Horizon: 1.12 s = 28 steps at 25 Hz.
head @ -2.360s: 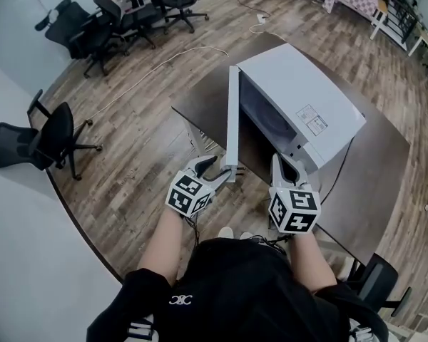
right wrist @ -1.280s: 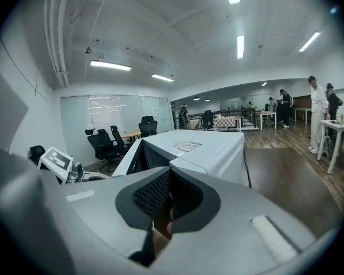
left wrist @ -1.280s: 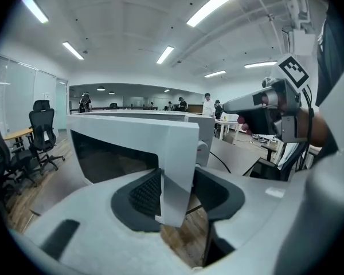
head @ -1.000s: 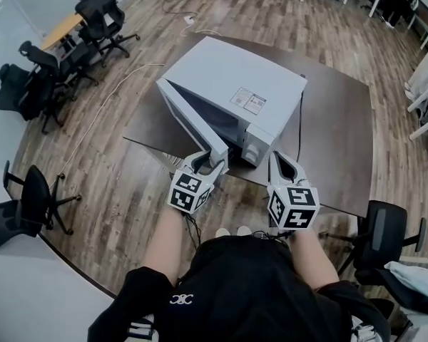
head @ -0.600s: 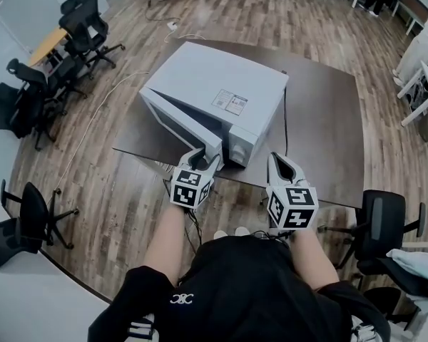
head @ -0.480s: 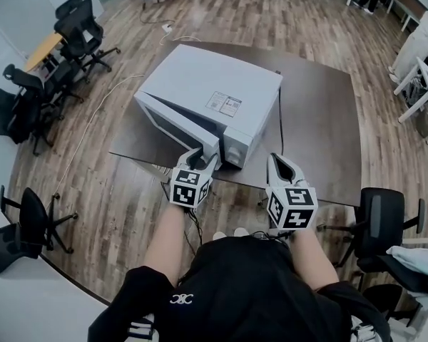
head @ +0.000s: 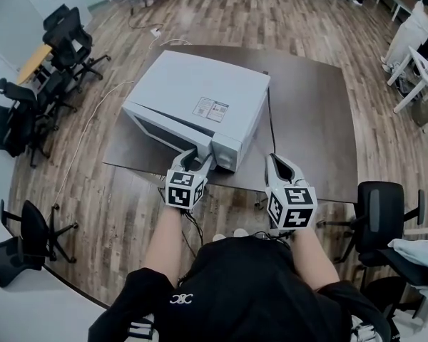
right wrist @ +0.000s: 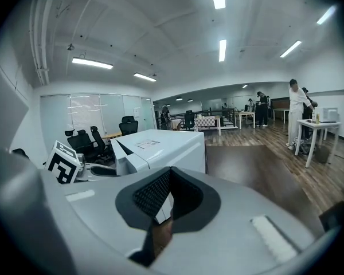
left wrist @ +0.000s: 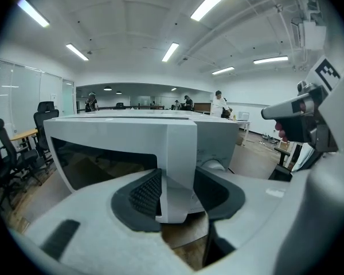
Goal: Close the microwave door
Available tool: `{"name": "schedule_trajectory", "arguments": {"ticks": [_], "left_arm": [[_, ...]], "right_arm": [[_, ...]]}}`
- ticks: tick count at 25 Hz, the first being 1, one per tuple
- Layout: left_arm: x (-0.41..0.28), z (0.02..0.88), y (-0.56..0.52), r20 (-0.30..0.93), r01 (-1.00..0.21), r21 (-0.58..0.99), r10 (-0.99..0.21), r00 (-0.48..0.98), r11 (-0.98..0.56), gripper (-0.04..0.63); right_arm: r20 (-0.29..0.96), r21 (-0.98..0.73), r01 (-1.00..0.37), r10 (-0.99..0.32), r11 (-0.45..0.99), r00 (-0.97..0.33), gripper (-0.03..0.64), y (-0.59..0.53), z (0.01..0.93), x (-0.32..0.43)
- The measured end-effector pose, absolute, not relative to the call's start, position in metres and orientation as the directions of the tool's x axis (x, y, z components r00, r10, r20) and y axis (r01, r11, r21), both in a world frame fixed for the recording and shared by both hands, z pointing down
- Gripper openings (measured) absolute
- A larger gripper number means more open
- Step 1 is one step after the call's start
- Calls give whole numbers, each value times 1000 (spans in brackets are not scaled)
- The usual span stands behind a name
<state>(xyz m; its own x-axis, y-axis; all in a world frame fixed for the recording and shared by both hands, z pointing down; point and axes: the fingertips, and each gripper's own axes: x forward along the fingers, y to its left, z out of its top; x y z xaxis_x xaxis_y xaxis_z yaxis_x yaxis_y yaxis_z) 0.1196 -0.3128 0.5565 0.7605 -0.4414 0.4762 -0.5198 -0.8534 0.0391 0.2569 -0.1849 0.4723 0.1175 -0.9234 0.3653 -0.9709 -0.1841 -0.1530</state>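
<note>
On the dark table (head: 307,120) in front of me stands the white microwave (head: 200,84), with its front turned toward my left side. Its door (head: 155,128) is almost closed; only a thin dark wedge is left between the door and the body, wider at the end near me. My left gripper (head: 192,157) is at this free end of the door. The edge of the door stands between its fingers (left wrist: 142,192), and both pads lie against it, one on the outer face and one on the inner side. The jaws have just opened a little further, but the edge is between them and I hold it. My right gripper (head: 274,161) hangs over the front edge of the table, just beside the corner of the microwave and not touching it. Its fingers are together at the tips and there is nothing between them. Black office chairs (head: 60,38) stand on the wooden floor (head: 128,198) on my left.
</note>
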Motion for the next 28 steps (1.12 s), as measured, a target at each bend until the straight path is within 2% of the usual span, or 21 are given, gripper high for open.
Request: {"name": "schedule_trajectory", "arguments": {"ticks": [28], "left_arm": [[131,558,-320,492,-530,36,-447,747,-847,186]], "right_arm": [[368,-143,-974,-923,-176,112,9,-188,472,250]]}}
